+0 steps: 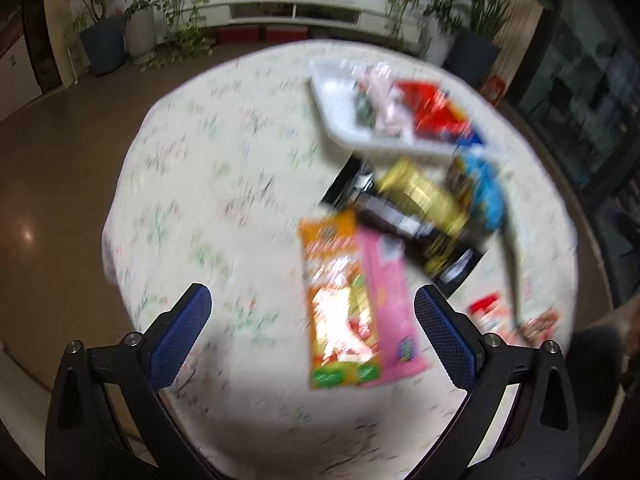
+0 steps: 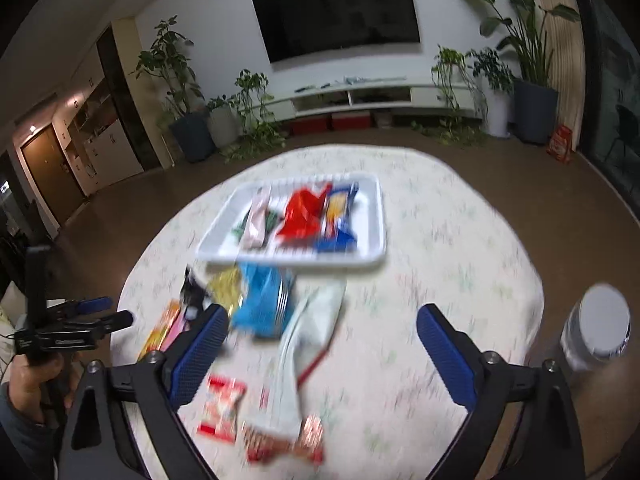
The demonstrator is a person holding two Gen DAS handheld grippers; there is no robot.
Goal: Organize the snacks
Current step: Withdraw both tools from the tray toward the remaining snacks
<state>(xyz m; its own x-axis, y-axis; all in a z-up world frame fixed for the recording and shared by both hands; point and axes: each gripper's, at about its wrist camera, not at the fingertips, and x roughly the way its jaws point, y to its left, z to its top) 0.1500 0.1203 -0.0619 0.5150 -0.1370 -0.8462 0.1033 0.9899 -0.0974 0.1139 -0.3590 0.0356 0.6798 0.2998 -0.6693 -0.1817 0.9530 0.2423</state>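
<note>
Hovering over the round worktop (image 1: pixel 208 184), both pairs of jaws stand wide apart with nothing between them. The left gripper (image 1: pixel 312 312) looks down on an orange and pink packet (image 1: pixel 352 300), which lies flat on the cloth with its long axis running away from the camera, roughly in line with the fingers, so the jaws would straddle its narrow width. Beyond it sit a black and gold packet (image 1: pixel 416 208) and the white tray (image 2: pixel 372 216), which already holds several snacks. The right gripper (image 2: pixel 322 332) faces a blue packet (image 2: pixel 264 304) and a long white packet (image 2: pixel 304 340) lying lengthwise ahead, with small red packets (image 2: pixel 222 412) nearer. Judging by position, the left hand is nearer the orange packet, the right nearer the blue. Everything is blurred, so finer details cannot be told.
</note>
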